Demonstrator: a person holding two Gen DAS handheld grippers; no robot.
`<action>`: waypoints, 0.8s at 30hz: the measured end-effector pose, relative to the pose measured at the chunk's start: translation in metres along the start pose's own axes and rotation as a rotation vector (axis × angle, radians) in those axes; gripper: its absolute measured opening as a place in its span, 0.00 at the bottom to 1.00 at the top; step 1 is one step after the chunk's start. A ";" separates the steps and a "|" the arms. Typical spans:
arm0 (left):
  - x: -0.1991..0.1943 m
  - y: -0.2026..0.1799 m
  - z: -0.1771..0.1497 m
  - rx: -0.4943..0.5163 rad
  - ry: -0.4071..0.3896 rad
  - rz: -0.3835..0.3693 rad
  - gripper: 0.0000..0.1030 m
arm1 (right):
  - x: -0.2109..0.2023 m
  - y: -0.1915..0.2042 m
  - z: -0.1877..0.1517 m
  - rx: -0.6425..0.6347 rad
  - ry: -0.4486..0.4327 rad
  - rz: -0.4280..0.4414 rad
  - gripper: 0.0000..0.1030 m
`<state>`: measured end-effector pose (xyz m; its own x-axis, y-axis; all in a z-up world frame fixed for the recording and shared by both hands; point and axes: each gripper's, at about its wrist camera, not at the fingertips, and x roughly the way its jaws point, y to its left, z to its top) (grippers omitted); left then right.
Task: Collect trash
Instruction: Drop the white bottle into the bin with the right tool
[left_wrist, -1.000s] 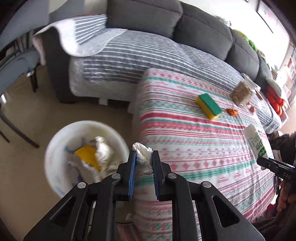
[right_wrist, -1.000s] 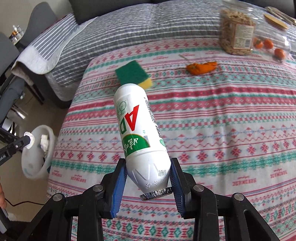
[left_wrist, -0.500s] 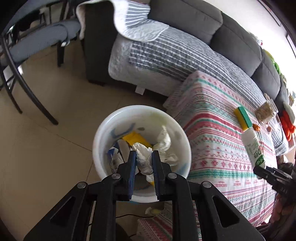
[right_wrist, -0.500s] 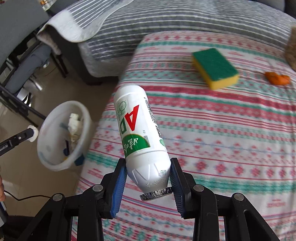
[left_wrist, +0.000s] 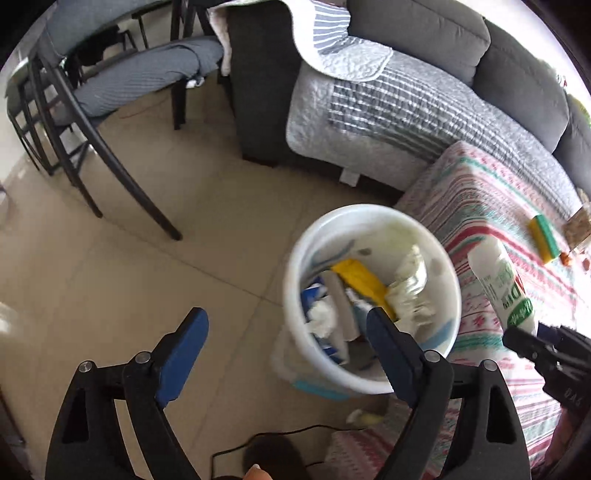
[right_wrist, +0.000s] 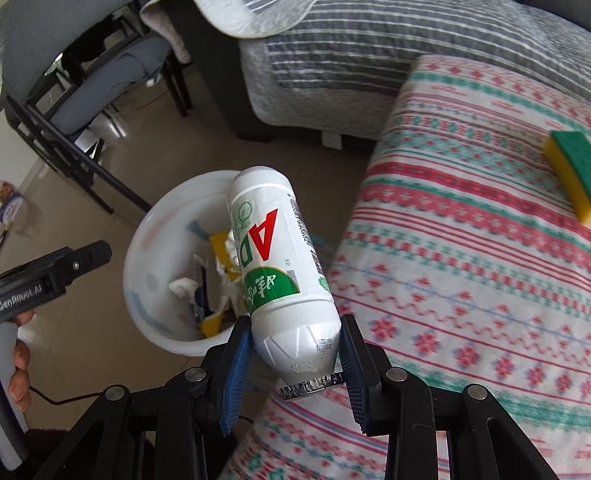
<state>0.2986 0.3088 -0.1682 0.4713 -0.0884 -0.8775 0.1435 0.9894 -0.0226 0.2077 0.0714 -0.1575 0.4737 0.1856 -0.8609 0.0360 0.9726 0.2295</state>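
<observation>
A white trash bin (left_wrist: 373, 221) stands on the floor beside the table, holding crumpled tissue (left_wrist: 321, 319), a yellow packet and other scraps. My left gripper (left_wrist: 286, 332) is open and empty just above the bin's near rim. My right gripper (right_wrist: 295, 350) is shut on a white bottle (right_wrist: 273, 258) with a green and red label, held over the table's corner with its far end above the bin (right_wrist: 155, 229). The bottle also shows in the left wrist view (left_wrist: 502, 284).
The table with the patterned cloth (right_wrist: 461, 258) carries a yellow-green sponge (right_wrist: 570, 166) and an orange scrap (left_wrist: 565, 257). A grey sofa with a striped cover (left_wrist: 406, 110) lies beyond. Dark chairs (left_wrist: 92, 110) stand on the tiled floor at left. A black cable (left_wrist: 280, 441) runs near the bin.
My left gripper opened and the crumpled tissue dropped into the bin. My right gripper carried the bottle left, from over the table to the bin's edge.
</observation>
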 end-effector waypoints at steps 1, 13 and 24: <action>0.000 0.003 -0.001 0.001 0.000 0.006 0.87 | 0.004 0.003 0.001 -0.005 0.005 0.002 0.40; -0.008 0.044 -0.008 -0.061 0.010 0.019 0.87 | 0.049 0.033 0.015 -0.018 0.003 0.095 0.42; -0.016 0.017 -0.007 -0.013 0.004 -0.006 0.87 | 0.012 0.013 0.015 0.035 -0.071 0.059 0.64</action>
<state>0.2874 0.3278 -0.1581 0.4674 -0.0942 -0.8790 0.1353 0.9902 -0.0342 0.2268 0.0843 -0.1580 0.5371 0.2308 -0.8113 0.0363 0.9546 0.2956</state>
